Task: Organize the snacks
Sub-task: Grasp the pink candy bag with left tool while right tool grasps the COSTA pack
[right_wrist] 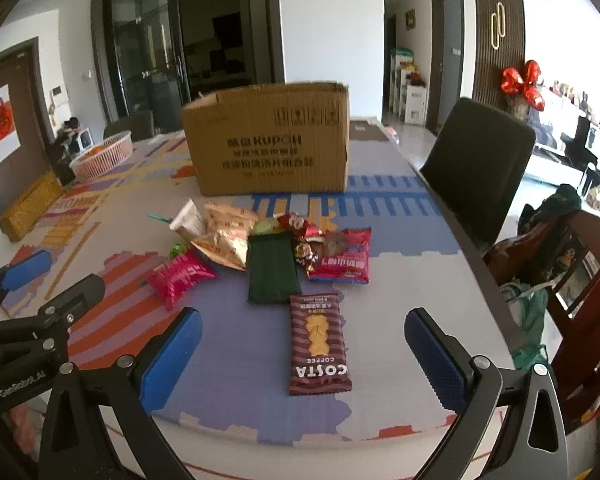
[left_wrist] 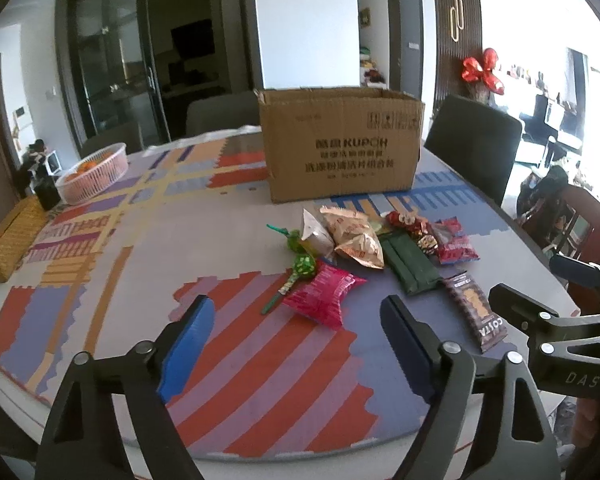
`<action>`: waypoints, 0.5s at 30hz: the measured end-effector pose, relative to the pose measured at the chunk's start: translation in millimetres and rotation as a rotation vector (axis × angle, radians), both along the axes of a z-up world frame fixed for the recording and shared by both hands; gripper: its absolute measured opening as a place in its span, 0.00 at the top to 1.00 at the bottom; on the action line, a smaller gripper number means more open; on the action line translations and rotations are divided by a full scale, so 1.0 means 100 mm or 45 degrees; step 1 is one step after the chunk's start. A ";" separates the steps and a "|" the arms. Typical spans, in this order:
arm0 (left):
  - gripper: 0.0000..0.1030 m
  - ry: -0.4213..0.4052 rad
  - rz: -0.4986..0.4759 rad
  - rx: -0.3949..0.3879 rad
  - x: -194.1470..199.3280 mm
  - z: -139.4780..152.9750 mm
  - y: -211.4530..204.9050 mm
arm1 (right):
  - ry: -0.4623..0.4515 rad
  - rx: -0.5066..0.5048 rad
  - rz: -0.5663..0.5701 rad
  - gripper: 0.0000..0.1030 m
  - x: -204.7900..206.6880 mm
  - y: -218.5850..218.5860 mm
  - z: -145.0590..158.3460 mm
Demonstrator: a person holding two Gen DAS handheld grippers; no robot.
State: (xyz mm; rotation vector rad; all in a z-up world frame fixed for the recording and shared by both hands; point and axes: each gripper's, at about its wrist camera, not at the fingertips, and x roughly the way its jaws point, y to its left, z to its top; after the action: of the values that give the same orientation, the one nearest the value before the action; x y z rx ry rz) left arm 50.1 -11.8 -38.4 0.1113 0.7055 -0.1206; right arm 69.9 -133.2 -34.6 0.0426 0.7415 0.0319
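two open grippers over a scatter of snacks

two grippers hang above the near edge of the table (right_wrist: 440, 216), both with blue-padded jaws spread wide and nothing between them. the left gripper (left_wrist: 296, 340) points toward a pink snack packet (left_wrist: 321, 295) lying just ahead of its fingertips on the red-striped part of the patterned mat (left_wrist: 120, 240). the right gripper (right_wrist: 302, 354) frames a brown costa coffee packet (right_wrist: 319, 344), which lies flat on the mat between the two fingers without touching either.

beyond these, the rest of the snacks sit in a loose pile: a dark green packet (right_wrist: 272, 270) just behind the costa coffee packet, a red packet (right_wrist: 346, 258) to its right, beige crisp bags (left_wrist: 354, 236) overlapping behind, small foil-wrapped sweets (left_wrist: 406, 222) near the red packet, and green-wrapped lollipops (left_wrist: 300, 264) at the left of the pile, beside the pink snack packet.

a cardboard box (left_wrist: 340, 144) stands upright behind the pile, top flaps open, well apart from both grippers. a pink basket (left_wrist: 94, 174) holding orange fruit sits far left, near a woven yellow box (left_wrist: 10, 236) at the table's edge. a dark chair (right_wrist: 480, 168) stands at the right side.
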 end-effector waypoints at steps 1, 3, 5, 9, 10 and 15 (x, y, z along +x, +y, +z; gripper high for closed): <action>0.20 0.011 -0.008 0.002 0.04 -0.02 -0.01 | 0.014 0.004 -0.001 0.01 0.03 -0.01 -0.03; 0.21 0.027 -0.019 0.012 0.11 -0.07 -0.03 | 0.038 0.011 -0.001 0.03 0.10 -0.01 -0.08; 0.23 0.040 -0.028 0.021 0.17 -0.12 -0.04 | 0.066 0.022 0.000 0.04 0.17 -0.02 -0.14; 0.26 0.077 -0.050 0.038 0.30 -0.23 -0.09 | 0.122 0.035 0.000 0.09 0.28 -0.04 -0.25; 0.26 0.082 -0.058 0.044 0.33 -0.25 -0.10 | 0.138 0.036 -0.001 0.12 0.31 -0.04 -0.29; 0.29 0.115 -0.096 0.063 0.47 -0.36 -0.16 | 0.193 0.041 -0.010 0.20 0.42 -0.09 -0.40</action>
State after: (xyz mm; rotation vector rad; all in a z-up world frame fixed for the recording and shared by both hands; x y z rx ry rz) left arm 97.4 -27.9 -74.7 0.1807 0.7947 -0.1817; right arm 111.8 -142.1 -74.8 0.0792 0.8923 0.0331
